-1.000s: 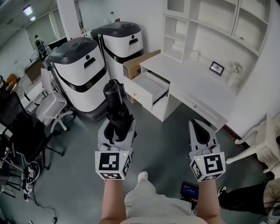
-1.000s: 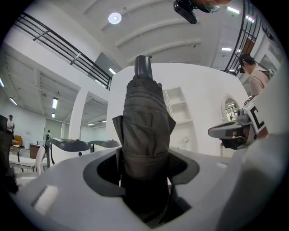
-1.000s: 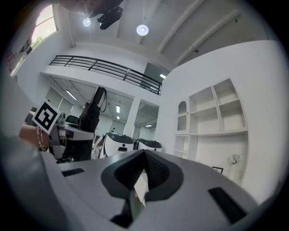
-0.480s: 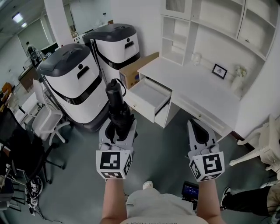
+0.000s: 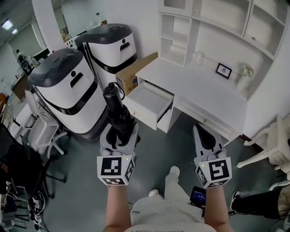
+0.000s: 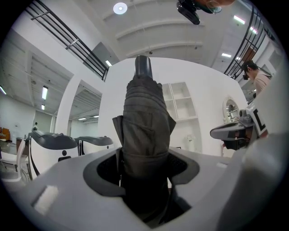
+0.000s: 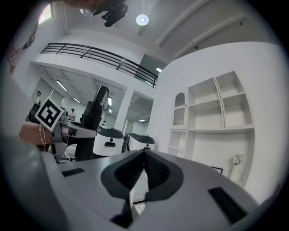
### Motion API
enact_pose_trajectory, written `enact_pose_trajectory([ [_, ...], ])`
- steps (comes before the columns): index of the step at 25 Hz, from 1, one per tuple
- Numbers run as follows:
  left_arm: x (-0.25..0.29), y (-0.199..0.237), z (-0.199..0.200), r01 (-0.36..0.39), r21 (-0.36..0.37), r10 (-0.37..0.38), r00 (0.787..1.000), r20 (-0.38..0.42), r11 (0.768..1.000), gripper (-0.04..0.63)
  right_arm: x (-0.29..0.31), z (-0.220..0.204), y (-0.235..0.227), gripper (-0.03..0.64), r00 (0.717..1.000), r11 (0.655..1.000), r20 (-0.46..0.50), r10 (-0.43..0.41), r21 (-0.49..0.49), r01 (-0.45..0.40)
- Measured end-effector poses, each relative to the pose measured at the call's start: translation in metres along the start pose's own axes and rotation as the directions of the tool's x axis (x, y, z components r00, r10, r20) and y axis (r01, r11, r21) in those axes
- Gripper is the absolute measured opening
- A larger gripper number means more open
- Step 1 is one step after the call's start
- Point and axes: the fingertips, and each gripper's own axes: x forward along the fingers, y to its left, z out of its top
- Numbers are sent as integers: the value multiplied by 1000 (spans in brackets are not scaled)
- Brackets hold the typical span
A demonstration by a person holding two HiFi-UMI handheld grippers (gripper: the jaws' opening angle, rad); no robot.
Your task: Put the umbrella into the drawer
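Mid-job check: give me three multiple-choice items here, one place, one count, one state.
1. The cardboard box is: A on the desk; B between the desk and the white machines; C in the drawer.
2. White machines beside the desk: A two; B one; C four.
3. The left gripper is: A empty; B out of view; C shut on the umbrella.
Answers: B, it stands between desk end and machine, outside the open drawer; A, two stand side by side; C, its jaws clamp the folded umbrella.

Bright even indoor light, ceiling lamp [image 6: 120, 7] glaring overhead, soft shadows, gripper views fisheye-bent — black corners, blurred foreground
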Motion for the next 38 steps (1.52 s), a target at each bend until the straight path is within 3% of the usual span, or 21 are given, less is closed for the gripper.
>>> enact_pose_trajectory([
  [16, 101, 14, -2, -34, 45, 35, 999, -8, 998, 259, 104, -20, -58, 8, 998, 997, 31, 61, 36, -62],
  [33, 228, 34, -5, -205, 7, 205, 978, -34, 979, 259, 242, -31, -146, 8, 973, 974, 84, 214, 53, -219],
  [38, 261, 33, -15, -226, -10, 225, 973, -52, 974, 259, 268, -42, -167, 8, 966, 967, 76, 245, 54, -250],
])
